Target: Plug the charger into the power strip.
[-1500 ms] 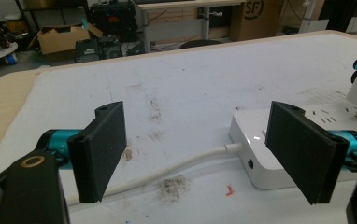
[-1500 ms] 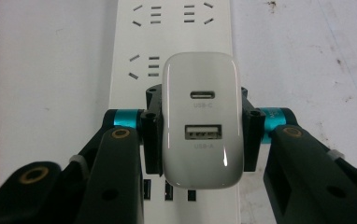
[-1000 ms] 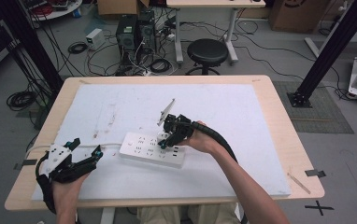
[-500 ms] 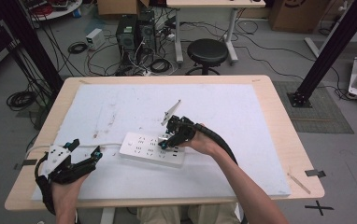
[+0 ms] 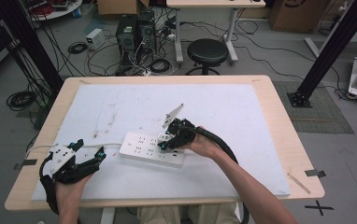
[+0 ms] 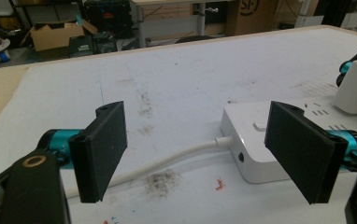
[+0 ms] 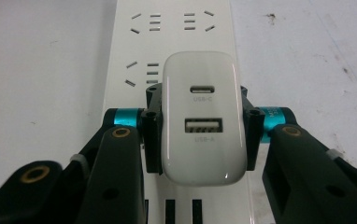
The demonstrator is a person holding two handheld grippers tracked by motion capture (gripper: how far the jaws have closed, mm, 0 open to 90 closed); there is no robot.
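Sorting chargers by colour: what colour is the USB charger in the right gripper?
White, glossy; the USB charger shows best in the right gripper view.

the charger [image 7: 200, 121] carries two small grey labels: "usb-c" under its upper oval port and "usb-a" under the lower rectangular port. the print on the box [image 6: 253, 7] behind the table is too cut off to read.

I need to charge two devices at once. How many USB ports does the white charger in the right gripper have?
2, on the face of the charger: a small oval USB-C port above and a wider USB-A port below. Its other sides are hidden and may have more.
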